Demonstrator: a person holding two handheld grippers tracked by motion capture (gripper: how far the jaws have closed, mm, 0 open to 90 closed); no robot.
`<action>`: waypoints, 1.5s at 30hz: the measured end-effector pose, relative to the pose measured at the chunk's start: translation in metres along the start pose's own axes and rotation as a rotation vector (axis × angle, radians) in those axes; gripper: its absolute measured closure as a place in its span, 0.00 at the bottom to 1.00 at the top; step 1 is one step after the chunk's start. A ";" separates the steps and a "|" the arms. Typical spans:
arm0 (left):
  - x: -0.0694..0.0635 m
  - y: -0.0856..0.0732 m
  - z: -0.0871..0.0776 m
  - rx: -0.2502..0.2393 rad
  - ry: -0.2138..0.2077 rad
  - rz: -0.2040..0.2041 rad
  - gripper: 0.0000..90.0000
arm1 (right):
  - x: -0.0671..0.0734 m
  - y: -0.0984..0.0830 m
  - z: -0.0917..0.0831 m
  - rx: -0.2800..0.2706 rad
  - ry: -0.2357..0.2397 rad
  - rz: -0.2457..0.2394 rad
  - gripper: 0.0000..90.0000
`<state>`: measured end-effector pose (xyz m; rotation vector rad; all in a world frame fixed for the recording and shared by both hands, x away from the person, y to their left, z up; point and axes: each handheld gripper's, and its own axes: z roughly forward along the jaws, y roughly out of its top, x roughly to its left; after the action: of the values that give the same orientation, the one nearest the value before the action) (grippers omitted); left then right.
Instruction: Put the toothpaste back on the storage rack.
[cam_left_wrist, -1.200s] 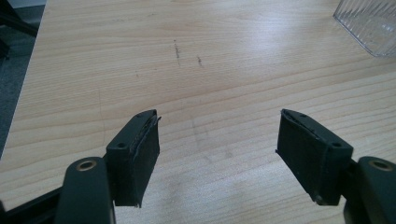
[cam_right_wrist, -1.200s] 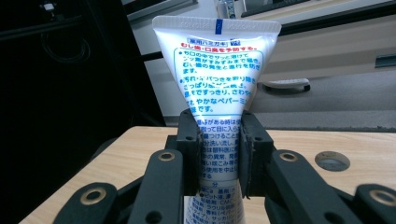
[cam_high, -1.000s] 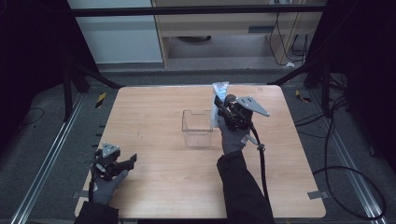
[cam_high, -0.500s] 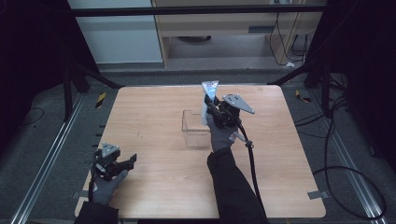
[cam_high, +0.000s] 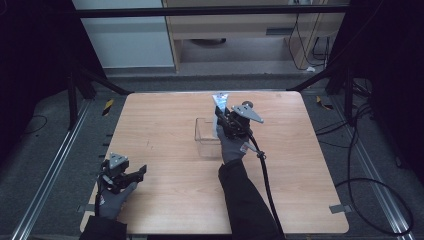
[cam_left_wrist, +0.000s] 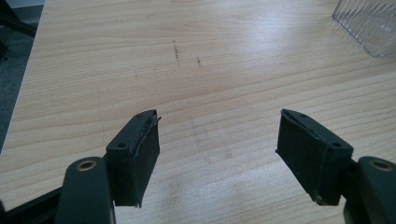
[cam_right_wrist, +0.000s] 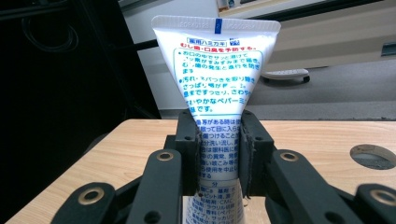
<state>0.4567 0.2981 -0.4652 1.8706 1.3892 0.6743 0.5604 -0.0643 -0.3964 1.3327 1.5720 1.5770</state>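
Note:
My right gripper (cam_high: 223, 118) is shut on a white toothpaste tube (cam_right_wrist: 217, 65) with blue and red print. The tube (cam_high: 220, 101) stands upright, crimped end up, held over the right rim of a clear ribbed plastic box (cam_high: 204, 137) in the middle of the wooden table (cam_high: 160, 125). In the right gripper view both black pads (cam_right_wrist: 188, 149) press the tube's lower half. My left gripper (cam_high: 136, 174) rests open near the table's front left corner, its jaws wide apart over bare wood (cam_left_wrist: 215, 135). A corner of the clear box (cam_left_wrist: 369, 23) shows at the upper right of the left gripper view.
A cable (cam_high: 265, 175) trails from the right gripper along the sleeve to the front edge. A round hole (cam_right_wrist: 373, 156) lies in the tabletop at the right. Black frame posts (cam_high: 75, 85) and floor cables (cam_high: 370, 190) surround the table.
My right gripper has carried the tube leftward, from beside the box's right edge to above its right rim. The left gripper has stayed put.

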 end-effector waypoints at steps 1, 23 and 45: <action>0.000 0.000 0.000 0.000 0.000 0.000 0.32 | 0.000 -0.001 0.001 0.001 0.000 -0.003 0.81; -0.001 0.000 0.001 0.001 0.000 0.002 0.32 | -0.002 -0.030 0.009 0.113 -0.036 -0.046 0.79; -0.001 0.000 0.001 0.007 0.000 0.005 0.32 | -0.001 -0.046 0.005 0.231 -0.046 -0.132 0.69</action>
<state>0.4573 0.2973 -0.4659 1.8802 1.3883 0.6730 0.5536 -0.0547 -0.4413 1.3427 1.8166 1.3083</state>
